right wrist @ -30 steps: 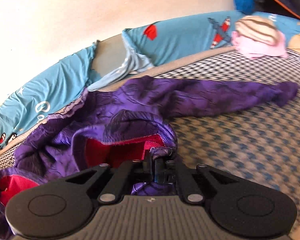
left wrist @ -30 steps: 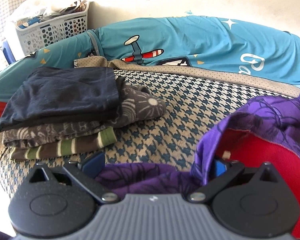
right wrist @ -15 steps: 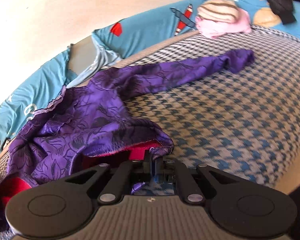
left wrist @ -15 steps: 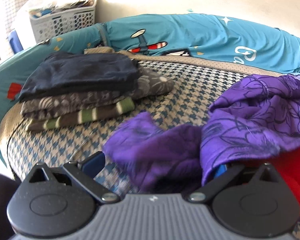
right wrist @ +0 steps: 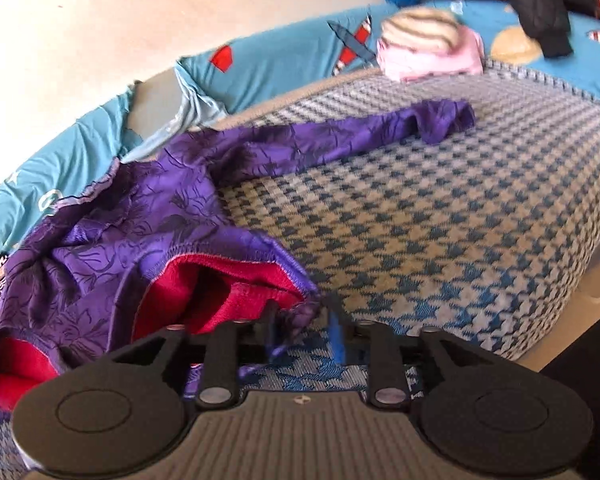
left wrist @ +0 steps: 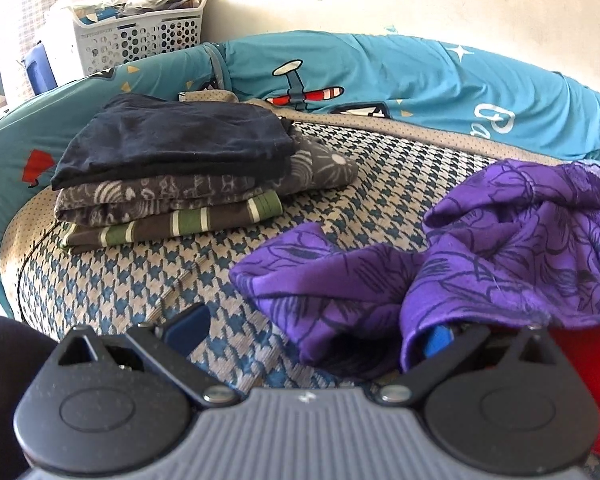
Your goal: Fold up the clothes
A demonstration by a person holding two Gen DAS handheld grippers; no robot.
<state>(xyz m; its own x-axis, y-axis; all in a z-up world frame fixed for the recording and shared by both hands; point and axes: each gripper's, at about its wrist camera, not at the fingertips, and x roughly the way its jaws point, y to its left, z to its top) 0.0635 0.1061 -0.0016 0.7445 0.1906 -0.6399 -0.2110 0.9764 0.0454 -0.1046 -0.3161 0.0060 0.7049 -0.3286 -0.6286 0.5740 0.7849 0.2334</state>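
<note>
A purple flower-patterned garment (left wrist: 520, 240) with a red lining lies crumpled on the houndstooth bed cover (left wrist: 380, 184). My left gripper (left wrist: 312, 334) is wide open; a purple fold drapes over its right finger, and its left finger (left wrist: 188, 328) is bare above the cover. In the right wrist view the garment (right wrist: 160, 220) shows its red inside, and one sleeve (right wrist: 340, 140) stretches away to the right. My right gripper (right wrist: 305, 336) has its jaws opening. The hem corner hangs loose by the left pad, and a gap shows beside the right pad.
A stack of folded dark, patterned and striped clothes (left wrist: 172, 168) sits at the bed's far left. Behind it stands a white laundry basket (left wrist: 140, 36). A blue aeroplane-print sheet (left wrist: 380, 72) rims the bed. Folded pink and striped items (right wrist: 428, 48) lie far right, under a hanging dark garment (right wrist: 540, 8).
The right gripper, earlier shut on the purple hem, has parted its jaws. Both grippers drew back towards the bed's near edge. The cloth once filling the left jaws now lies more to the right.
</note>
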